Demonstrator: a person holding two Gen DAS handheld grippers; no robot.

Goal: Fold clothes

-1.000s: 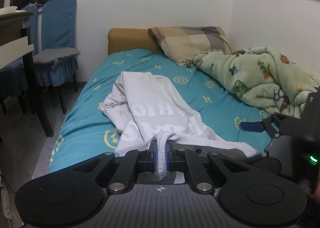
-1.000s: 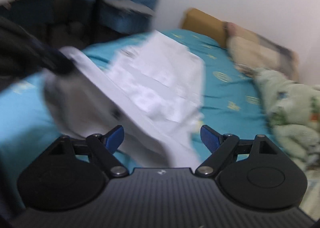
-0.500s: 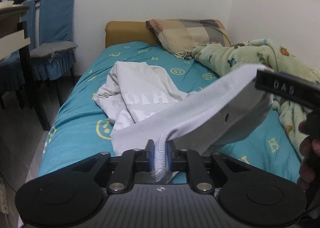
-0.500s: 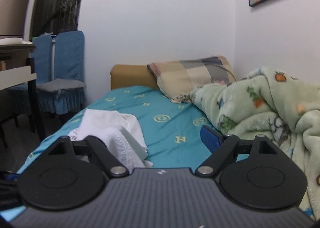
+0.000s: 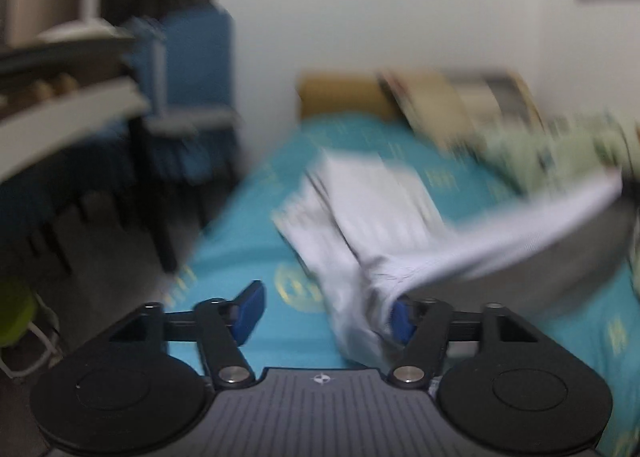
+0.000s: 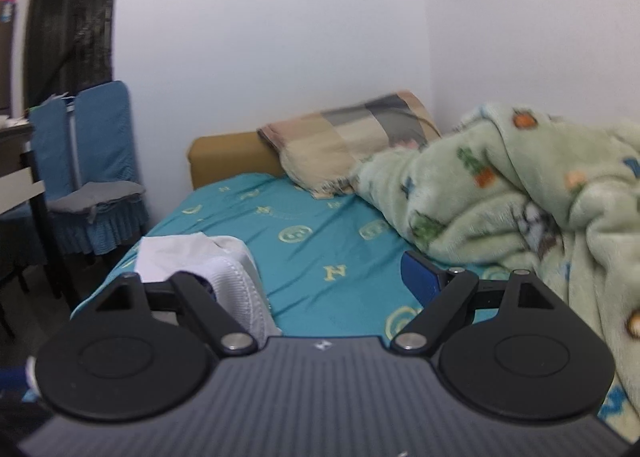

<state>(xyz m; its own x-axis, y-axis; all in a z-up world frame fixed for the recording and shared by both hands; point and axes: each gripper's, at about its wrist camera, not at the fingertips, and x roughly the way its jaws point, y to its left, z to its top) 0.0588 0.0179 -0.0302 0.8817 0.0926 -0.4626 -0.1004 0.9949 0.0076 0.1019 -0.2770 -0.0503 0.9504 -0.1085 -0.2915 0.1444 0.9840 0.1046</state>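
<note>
In the blurred left wrist view we see our left gripper [image 5: 326, 311] with its jaws opening. The pale grey-white cotton garment [image 5: 380, 217] hangs between the blue pads and leans against the right one, but the left pad stands free of it — nothing presses it any more. From there the cloth runs forward over the turquoise bed sheet with yellow letters and smiley signs [image 5: 248, 225], and one band of it stretches up and to the right, towards the edge of the picture.

Our right gripper [image 6: 316, 281] stands wide. The ribbed white hem of the same garment [image 6: 236, 277] lies over its left finger, and we cannot tell if it only rests there; the right pad is bare above the sheet [image 6: 320, 241].

Ahead of this gripper lie a checked beige and grey pillow [image 6: 352, 137] and, to the right, a fluffy pale green blanket with small animal prints [image 6: 520, 197]. To the left stands a chair in a blue cover [image 6: 96, 173].
</note>
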